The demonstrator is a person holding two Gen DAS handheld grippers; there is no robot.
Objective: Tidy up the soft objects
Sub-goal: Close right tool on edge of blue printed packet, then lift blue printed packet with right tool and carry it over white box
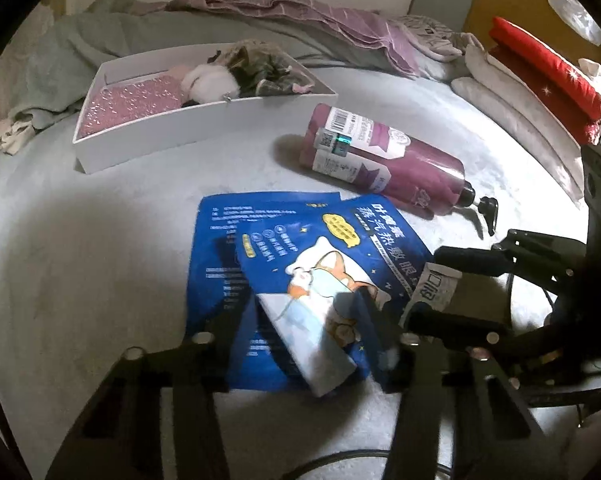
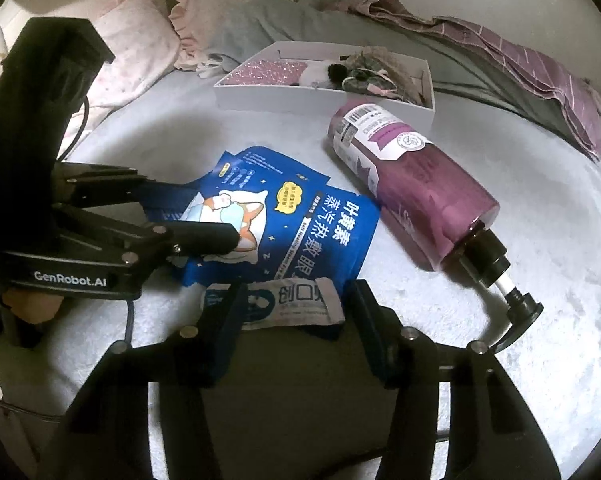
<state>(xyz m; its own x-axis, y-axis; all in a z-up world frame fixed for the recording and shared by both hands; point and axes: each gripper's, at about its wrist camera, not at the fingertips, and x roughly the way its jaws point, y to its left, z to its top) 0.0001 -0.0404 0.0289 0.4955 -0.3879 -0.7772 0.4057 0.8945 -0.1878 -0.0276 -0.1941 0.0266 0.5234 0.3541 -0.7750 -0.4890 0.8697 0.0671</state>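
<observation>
My left tongs [image 1: 300, 332] are spread wide around the blue packets [image 1: 300, 280] in the lower middle of my left view. One finger [image 1: 376, 336] lies on the top packet, on the cat picture. There are two blue packets, one lying partly on the other, flat on the grey bed [image 1: 100, 260].

My right tongs [image 2: 296, 312] are spread too. Between the fingers is a small white packet [image 2: 288, 304] at the bottom middle of my right view. It touches the blue packets [image 2: 300, 216]. I cannot tell if my fingers touch it.

A big purple pump bottle [image 2: 412, 192] lies on its side just right of the blue packets. Behind it, near the top of the frame, sits a white box [image 1: 188, 128] with soft pink and dark things inside. Crumpled blankets [image 1: 280, 12] lie along the back.
</observation>
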